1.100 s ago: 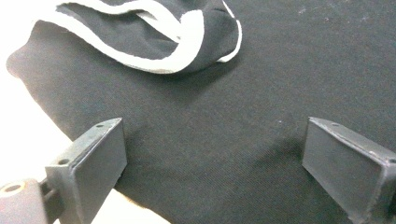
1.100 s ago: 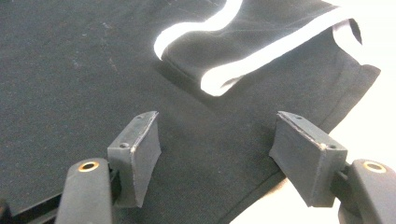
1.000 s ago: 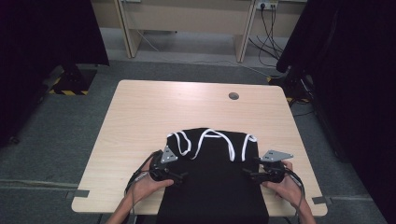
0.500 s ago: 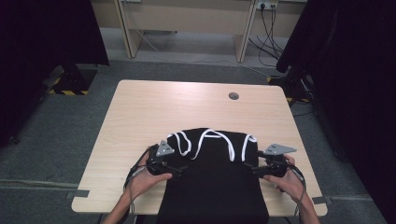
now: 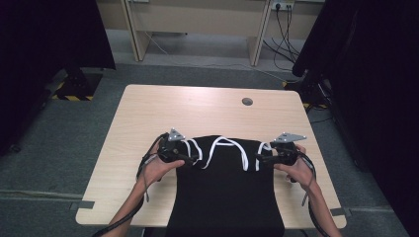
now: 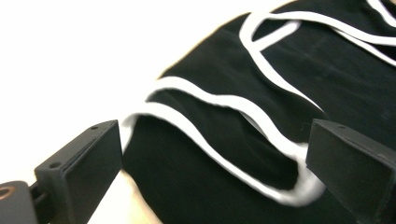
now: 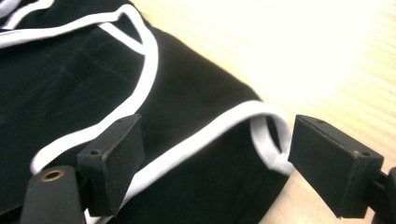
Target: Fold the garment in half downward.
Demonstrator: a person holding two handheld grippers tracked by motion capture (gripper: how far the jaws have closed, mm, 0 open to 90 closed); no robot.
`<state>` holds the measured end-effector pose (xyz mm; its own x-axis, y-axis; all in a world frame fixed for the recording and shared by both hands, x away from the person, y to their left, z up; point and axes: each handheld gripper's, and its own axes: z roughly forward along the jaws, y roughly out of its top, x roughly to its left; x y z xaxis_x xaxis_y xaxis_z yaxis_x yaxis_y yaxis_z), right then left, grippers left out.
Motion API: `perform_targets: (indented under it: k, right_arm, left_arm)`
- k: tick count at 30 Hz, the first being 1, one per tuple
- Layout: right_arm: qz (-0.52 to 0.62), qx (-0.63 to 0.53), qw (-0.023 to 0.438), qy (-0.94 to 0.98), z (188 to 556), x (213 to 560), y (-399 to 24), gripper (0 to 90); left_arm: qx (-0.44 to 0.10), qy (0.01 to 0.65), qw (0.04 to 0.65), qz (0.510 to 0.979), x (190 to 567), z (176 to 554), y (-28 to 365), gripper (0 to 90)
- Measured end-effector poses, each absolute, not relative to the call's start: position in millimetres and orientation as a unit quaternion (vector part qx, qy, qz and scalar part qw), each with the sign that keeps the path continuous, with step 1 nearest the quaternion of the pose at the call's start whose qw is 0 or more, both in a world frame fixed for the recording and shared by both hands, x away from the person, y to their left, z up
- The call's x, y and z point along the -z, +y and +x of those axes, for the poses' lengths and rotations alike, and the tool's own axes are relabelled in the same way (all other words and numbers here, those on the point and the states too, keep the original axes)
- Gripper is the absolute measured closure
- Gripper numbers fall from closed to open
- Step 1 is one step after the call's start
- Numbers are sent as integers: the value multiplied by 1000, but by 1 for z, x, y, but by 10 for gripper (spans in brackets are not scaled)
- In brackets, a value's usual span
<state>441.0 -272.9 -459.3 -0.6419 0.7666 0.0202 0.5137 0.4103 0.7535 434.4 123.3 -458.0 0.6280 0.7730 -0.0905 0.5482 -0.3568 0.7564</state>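
Black cloth with white edging point(image 5: 227, 187) lies flat on the near half of the wooden table point(image 5: 148, 113), its lower end running off the near edge between the person's forearms. White strips loop and cross along its far edge.

At the left, the left hand point(image 5: 158, 165) holds the left gripper point(image 5: 190, 159) at the cloth's far left corner, pointing inward over the fabric. In the left gripper view, its two black jaws stand wide apart, and the cloth point(image 6: 261, 140) with a loop of white edging point(image 6: 219, 100) lies between and beyond them; no pad presses on it. Pale tabletop point(image 6: 70, 56) shows to the left of the corner.

In the middle of the far edge, the white strips point(image 5: 225, 144) form an arch on the black fabric. Farther back, a small round hole point(image 5: 247, 101) sits in the tabletop.

At the right, the right hand point(image 5: 296, 165) holds the right gripper point(image 5: 262, 159) at the far right corner, pointing inward. In the right gripper view, its jaws have just been opening and now stand wide apart, with the cloth's corner point(image 7: 205, 140) and its folded white edging point(image 7: 266, 135) between them, unclamped. Wood grain point(image 7: 303, 56) shows beyond the corner.
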Motion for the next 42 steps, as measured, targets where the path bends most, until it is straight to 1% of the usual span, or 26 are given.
perform_targets:
  k: [5,8,12,16,18,20,21,24,25,27,29,30,32,37,42]
  right_arm:
    - [389,-374,164,825,459,460,-270,182]
    - [389,-371,161,828,467,462,-269,174]
    - [391,-371,156,828,477,465,-267,174]
    - [387,-352,155,838,484,472,-263,190]
    - [388,-348,157,839,486,475,-263,204]
    - [386,-359,151,836,486,476,-264,255]
    - [381,-362,151,837,485,476,-264,302]
    - [365,-375,146,840,480,476,-265,488]
    - [363,-379,144,839,478,476,-266,547]
    - [363,-388,136,836,476,476,-268,663]
    - [363,-393,128,835,473,476,-269,746]
    - [362,-393,126,836,472,476,-269,771]
    - [362,-397,126,834,470,477,-269,806]
    - [359,-406,130,830,469,473,-267,818]
    - [350,-412,141,829,465,461,-265,821]
  left_arm:
    - [-143,415,380,814,459,459,118,29]
    - [-134,418,365,821,463,473,113,29]
    - [-125,428,360,820,470,487,107,30]
    - [-129,419,348,828,476,494,102,45]
    - [-135,412,353,829,476,494,101,104]
    - [-144,398,348,837,474,491,102,199]
    - [-142,393,351,838,473,489,103,257]
    - [-133,385,361,839,472,483,105,478]
    - [-131,382,363,840,472,481,105,537]
    - [-123,383,374,836,472,478,106,647]
    - [-118,381,381,834,473,476,106,727]
    - [-117,379,383,834,474,475,105,755]
    - [-121,373,383,836,474,474,105,786]
    - [-132,366,385,837,472,471,103,812]
    - [-136,361,392,835,463,469,103,818]
